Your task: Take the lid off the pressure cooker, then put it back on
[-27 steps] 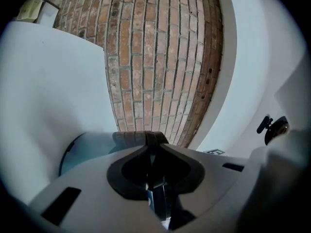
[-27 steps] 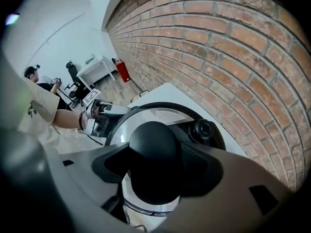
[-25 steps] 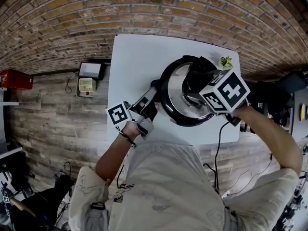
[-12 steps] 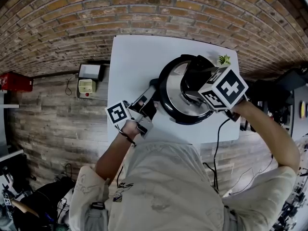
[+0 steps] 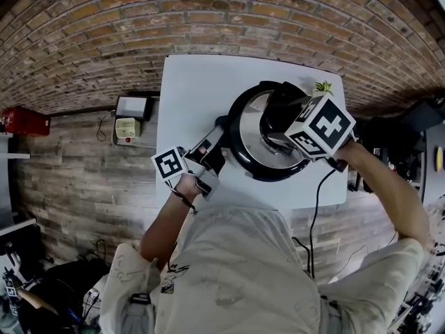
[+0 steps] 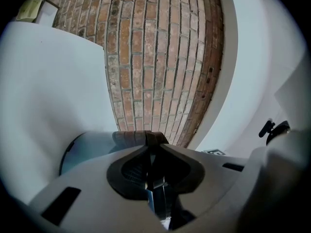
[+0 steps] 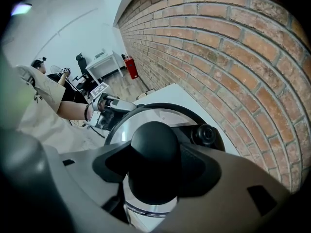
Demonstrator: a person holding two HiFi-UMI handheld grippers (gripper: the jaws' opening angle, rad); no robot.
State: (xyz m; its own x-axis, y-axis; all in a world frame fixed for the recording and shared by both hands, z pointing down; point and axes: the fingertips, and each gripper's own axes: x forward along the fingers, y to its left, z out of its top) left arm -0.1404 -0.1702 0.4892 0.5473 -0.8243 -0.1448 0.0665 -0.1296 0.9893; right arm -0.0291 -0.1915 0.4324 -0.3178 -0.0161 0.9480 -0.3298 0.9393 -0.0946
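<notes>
Now right tongs (image 7: 155, 176) just closing on lid knob (image 7: 154, 149); left tongs (image 6: 154, 176) clamp handle (image 6: 156, 196).

black and steel pressure cooker (image 5: 272, 177) upright on the white table (image 5: 195, 89), shiny lid (image 5: 252, 122) sitting on it, 1 round black knob (image 7: 154, 154) at centre, black handle (image 5: 222, 122) poking out left

A white table (image 5: 188, 96) stands against a brick wall (image 5: 208, 12) on a wood-plank floor (image 5: 69, 172), a small green plant (image 5: 325, 88) at its far corner, with a red box (image 5: 24, 120), a white box (image 5: 132, 102) and a cream box (image 5: 125, 125) on the floor beside it.
</notes>
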